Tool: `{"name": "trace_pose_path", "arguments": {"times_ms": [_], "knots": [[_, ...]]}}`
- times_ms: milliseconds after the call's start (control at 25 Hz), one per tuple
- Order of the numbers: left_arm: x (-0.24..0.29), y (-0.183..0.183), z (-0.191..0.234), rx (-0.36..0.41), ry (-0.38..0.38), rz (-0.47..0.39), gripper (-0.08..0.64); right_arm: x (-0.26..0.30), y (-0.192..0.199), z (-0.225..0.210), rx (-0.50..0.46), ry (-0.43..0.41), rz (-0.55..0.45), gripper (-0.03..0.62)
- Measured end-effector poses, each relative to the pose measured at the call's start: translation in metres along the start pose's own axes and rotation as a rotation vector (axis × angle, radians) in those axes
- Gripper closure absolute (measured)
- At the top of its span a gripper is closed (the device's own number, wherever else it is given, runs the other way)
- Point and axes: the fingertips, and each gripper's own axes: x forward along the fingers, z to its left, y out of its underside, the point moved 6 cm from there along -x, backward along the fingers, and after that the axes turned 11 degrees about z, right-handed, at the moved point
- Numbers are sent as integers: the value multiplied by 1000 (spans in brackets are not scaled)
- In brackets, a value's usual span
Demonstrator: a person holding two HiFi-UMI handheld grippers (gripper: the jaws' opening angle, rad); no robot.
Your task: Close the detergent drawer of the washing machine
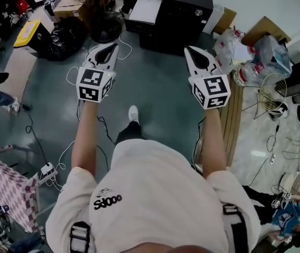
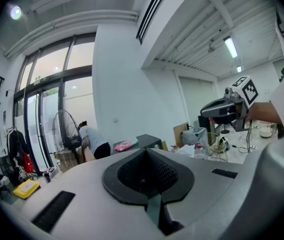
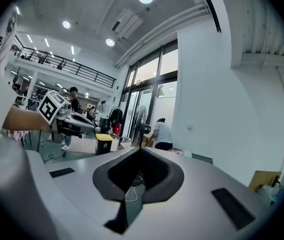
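Observation:
No washing machine or detergent drawer shows in any view. In the head view the person holds both grippers out level over the grey-green floor (image 1: 150,88). My left gripper (image 1: 106,51) has its jaws together with nothing between them, and my right gripper (image 1: 200,58) looks the same. The left gripper view looks along the left gripper (image 2: 145,151) into an open room, with the right gripper (image 2: 226,109) at the right edge. From the right gripper (image 3: 141,150) the left gripper (image 3: 64,118) shows at the left.
A black cabinet (image 1: 176,15) stands ahead, with a floor fan (image 1: 105,28), a black bag (image 1: 65,36) and a yellow box (image 1: 26,33) to its left. Bags and a wire basket (image 1: 265,91) crowd the right. Cables cross the floor. A person (image 2: 94,141) bends by the fan.

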Motion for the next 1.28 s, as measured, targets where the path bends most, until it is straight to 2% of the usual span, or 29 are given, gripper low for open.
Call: {"name": "trace_pose_path", "arguments": {"times_ms": [280,600,760,960,1040,1080,1280], "knots": [[95,-18,87,25,101,-21,548,101,-36,-26,24,50,6,598],[199,-6,144,-2,159,17,546,179,-40,-60,97,165,27,598],[251,12,164,-24,180,51,546,222,-26,-70,110,165,82,598],[309,39,160,-68,182,87,536,261,4,-87,118,128,153,598],[332,52,156,-83,189,113,443,278,18,-93,145,110,175,598],[342,60,154,-89,194,127,423,287,25,-94,153,104,187,598],[392,105,156,-137,189,189,405,329,59,-96,173,61,221,598]]}}
